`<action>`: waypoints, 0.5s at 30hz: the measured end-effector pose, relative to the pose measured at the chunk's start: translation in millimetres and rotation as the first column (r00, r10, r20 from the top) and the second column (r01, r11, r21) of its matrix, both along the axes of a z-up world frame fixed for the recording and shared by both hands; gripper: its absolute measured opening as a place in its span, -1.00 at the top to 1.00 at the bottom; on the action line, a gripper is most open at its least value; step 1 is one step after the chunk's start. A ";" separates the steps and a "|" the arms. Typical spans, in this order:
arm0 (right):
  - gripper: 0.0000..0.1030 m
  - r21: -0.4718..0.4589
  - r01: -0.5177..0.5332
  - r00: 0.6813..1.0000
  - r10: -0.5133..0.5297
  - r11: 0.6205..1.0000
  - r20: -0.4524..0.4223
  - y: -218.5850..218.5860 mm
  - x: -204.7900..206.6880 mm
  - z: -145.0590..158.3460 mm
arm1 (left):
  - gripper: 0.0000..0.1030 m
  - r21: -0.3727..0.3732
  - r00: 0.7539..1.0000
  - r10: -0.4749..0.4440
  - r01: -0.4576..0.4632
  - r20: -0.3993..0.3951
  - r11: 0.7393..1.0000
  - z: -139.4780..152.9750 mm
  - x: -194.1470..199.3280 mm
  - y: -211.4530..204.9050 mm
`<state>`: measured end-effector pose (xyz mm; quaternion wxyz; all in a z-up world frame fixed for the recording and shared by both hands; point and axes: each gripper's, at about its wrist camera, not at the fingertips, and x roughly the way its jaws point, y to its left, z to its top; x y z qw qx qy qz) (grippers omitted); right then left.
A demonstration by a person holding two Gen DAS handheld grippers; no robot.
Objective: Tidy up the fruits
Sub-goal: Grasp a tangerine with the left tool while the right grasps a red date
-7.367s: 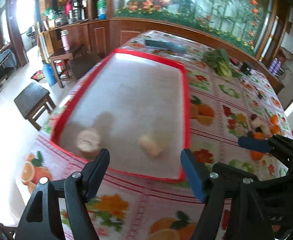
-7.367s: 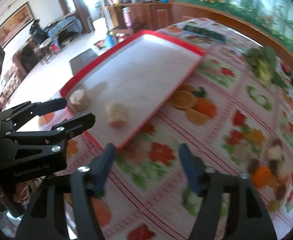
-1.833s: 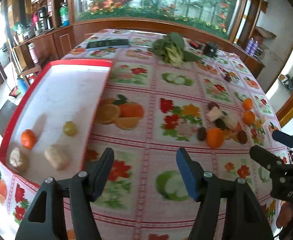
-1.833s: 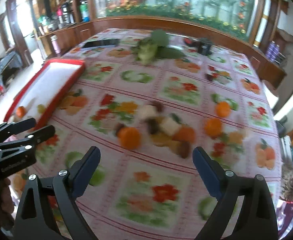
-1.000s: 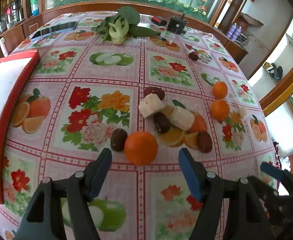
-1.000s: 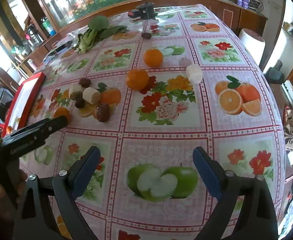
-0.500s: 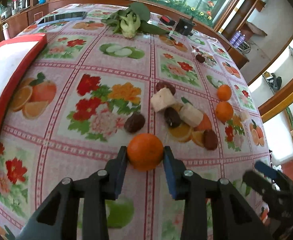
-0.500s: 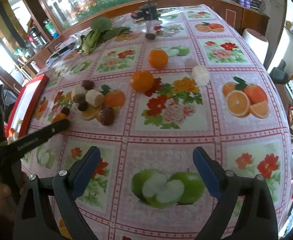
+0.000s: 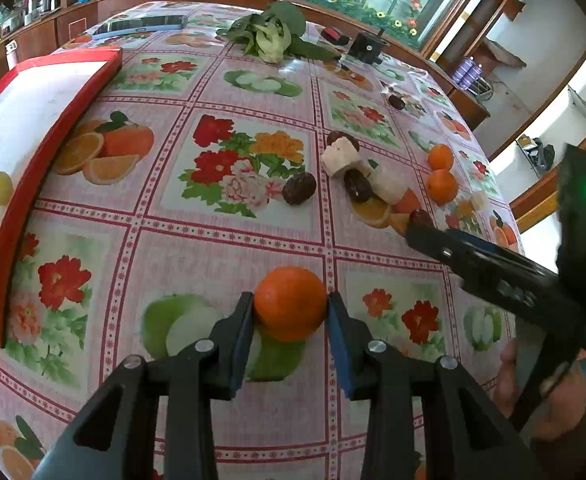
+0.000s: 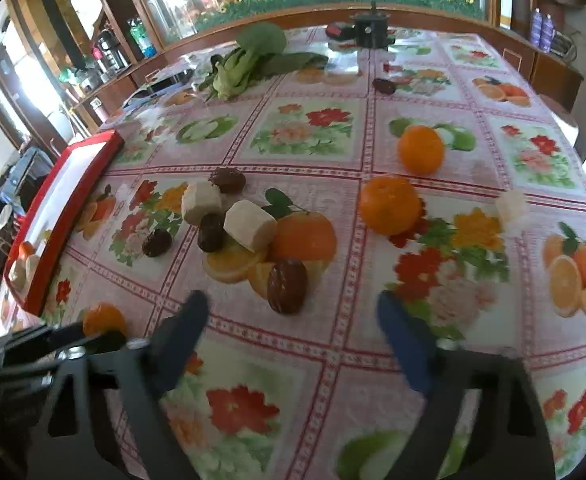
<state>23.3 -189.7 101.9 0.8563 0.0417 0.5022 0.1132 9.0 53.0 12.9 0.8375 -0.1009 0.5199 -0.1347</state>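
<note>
Looking along the left gripper (image 9: 289, 312), its two blue-padded fingers press on either side of an orange (image 9: 291, 303), closed to the fruit's width, and the fruit seems to sit just above the flowered tablecloth (image 9: 229, 236) near its front edge. Only the widest part of the round, smooth-skinned orange is pinched, so a quick swing toward the red tray (image 9: 11, 224) at the far left could let it roll out and drop; a harder squeeze might bruise it instead. A small green grape (image 9: 1, 188) already lies on the tray's white floor, and dark dates (image 9: 299, 193), pale peeled chunks (image 9: 341, 156) and two more oranges (image 9: 441, 186) stay scattered mid-table. From the right wrist, the right gripper (image 10: 293, 336) is spread wide with nothing between its fingers, hovering just short of a wrinkled brown date (image 10: 287, 285). That date lies on a printed orange picture, close beside a pale chunk (image 10: 249, 225), so a careless closing could nudge the neighbours. Two bright oranges (image 10: 391, 204) sit farther right, well apart from the tray (image 10: 65, 208).
</note>
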 end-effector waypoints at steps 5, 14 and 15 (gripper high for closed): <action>0.59 -0.116 -0.017 0.999 0.020 0.993 0.025 12.0 -0.6 -0.3 | 0.25 -0.002 1.000 -0.011 0.011 0.012 1.000 -0.3 -1.0 0.2; 0.59 -0.122 0.042 0.999 -0.037 0.992 0.039 0.6 -18.3 12.1 | 0.25 -0.044 0.999 -0.039 0.040 0.035 0.998 0.2 -5.3 3.4; 0.59 -0.124 0.041 0.998 -0.036 0.991 0.046 1.2 -21.4 15.0 | 0.25 -0.045 0.998 -0.044 0.045 0.042 0.998 0.7 -6.9 3.6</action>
